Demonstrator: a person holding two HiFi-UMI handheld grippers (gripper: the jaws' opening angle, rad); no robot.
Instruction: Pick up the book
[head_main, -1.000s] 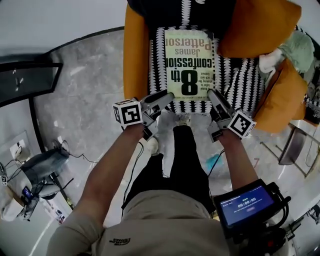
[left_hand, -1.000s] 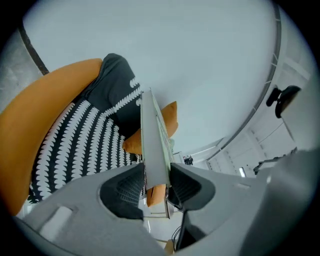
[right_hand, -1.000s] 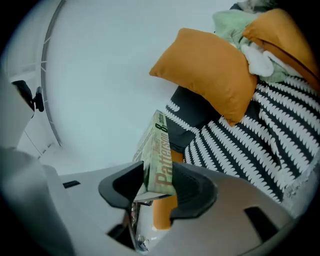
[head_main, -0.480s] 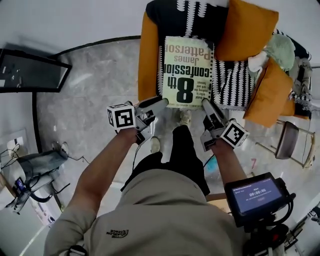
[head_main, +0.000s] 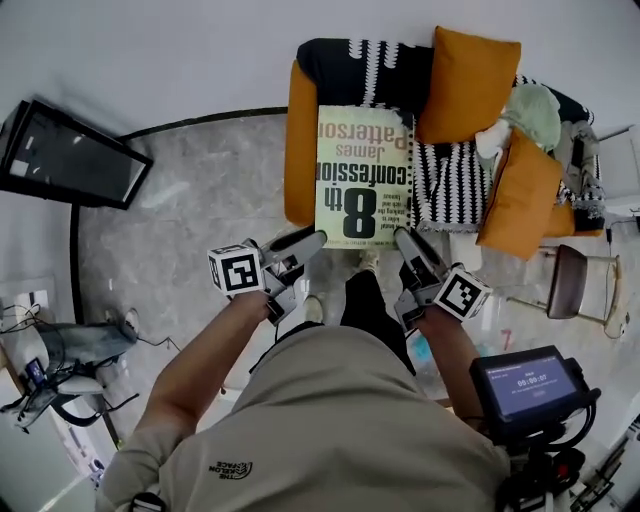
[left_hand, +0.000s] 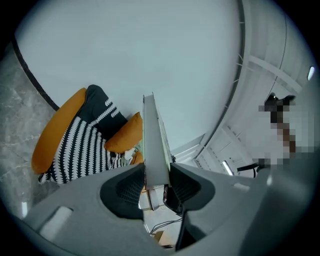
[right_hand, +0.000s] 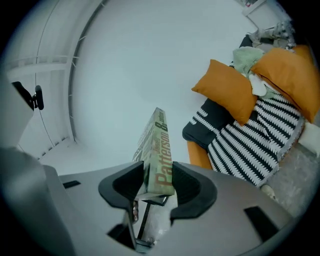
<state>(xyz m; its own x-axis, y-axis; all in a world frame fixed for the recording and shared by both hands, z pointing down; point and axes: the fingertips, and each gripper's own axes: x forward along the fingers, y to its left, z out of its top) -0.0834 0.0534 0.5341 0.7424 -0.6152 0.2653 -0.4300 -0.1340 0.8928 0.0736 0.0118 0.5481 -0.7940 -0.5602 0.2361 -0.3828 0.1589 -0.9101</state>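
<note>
Holds the book (head_main: 362, 178) by its two near corners, cover up and roughly level, over the seat of the orange armchair (head_main: 300, 140). Clamps the near-left corner with the left hand-held gripper (head_main: 312, 240), pads pressed on both faces of the page block, seen edge-on in the left gripper view. Clamps the near-right corner, at the spine, with the right hand-held gripper (head_main: 403, 240), jaws closed across the printed spine in the right gripper view. Shows bare wall behind the book's edge in both gripper views, with the armchair's striped throw (right_hand: 255, 140) and an orange cushion (right_hand: 225, 92) lying lower and off to one side, so reads as lifted off the armchair rather than resting on it. Cannot quite confirm the gap from the head view, which looks steeply down with the cover overlapping the throw; probably clear of the seat, though. Counts the grasp as done and the lift as largely done, judging from this. Leaves little: perhaps raising the book a touch higher above the armchair and keeping both grips even, so that the far edge does not sag toward the backrest.
</note>
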